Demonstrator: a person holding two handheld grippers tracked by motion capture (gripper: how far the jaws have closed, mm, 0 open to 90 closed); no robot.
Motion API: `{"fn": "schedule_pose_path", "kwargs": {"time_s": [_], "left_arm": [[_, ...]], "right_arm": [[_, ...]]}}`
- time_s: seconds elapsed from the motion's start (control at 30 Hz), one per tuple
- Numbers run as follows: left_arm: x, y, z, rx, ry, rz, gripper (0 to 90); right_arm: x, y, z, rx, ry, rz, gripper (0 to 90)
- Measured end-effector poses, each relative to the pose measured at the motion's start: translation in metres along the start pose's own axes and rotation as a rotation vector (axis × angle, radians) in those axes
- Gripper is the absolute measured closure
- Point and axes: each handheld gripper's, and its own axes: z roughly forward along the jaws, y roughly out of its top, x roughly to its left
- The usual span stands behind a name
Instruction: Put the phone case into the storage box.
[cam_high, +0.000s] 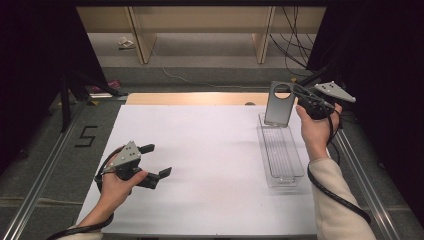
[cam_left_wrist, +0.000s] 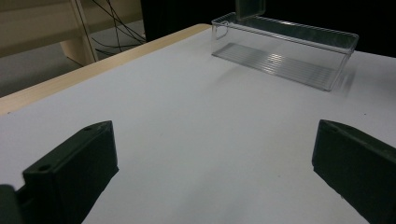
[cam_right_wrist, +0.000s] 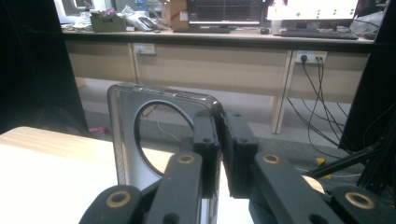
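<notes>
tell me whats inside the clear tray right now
The clear tray looks empty along its ribbed floor. At its far end the right gripper holds a grey phone case upright; whether its lower edge sits inside the tray cannot be told.

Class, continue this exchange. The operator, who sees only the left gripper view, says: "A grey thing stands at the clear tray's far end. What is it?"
Observer: A flat grey case with a round hole near its top, upright.
Operator: What holds it?
Observer: The right gripper, shut on the case's edge.
Operator: Where is my gripper?
Observer: The left gripper is open, at the white table's near left, well apart from the tray.
</notes>
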Motion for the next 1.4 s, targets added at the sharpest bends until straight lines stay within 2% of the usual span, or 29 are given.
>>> {"fn": "schedule_pose_path", "kwargs": {"time_s": [1.4], "left_arm": [[0.0003,-0.0006,-0.0011,0.001,0.003,0.002,0.0]], "right_arm": [[-0.0015,-0.0052,0.0090,0.014,-0.006,-0.014,85.0]]}}
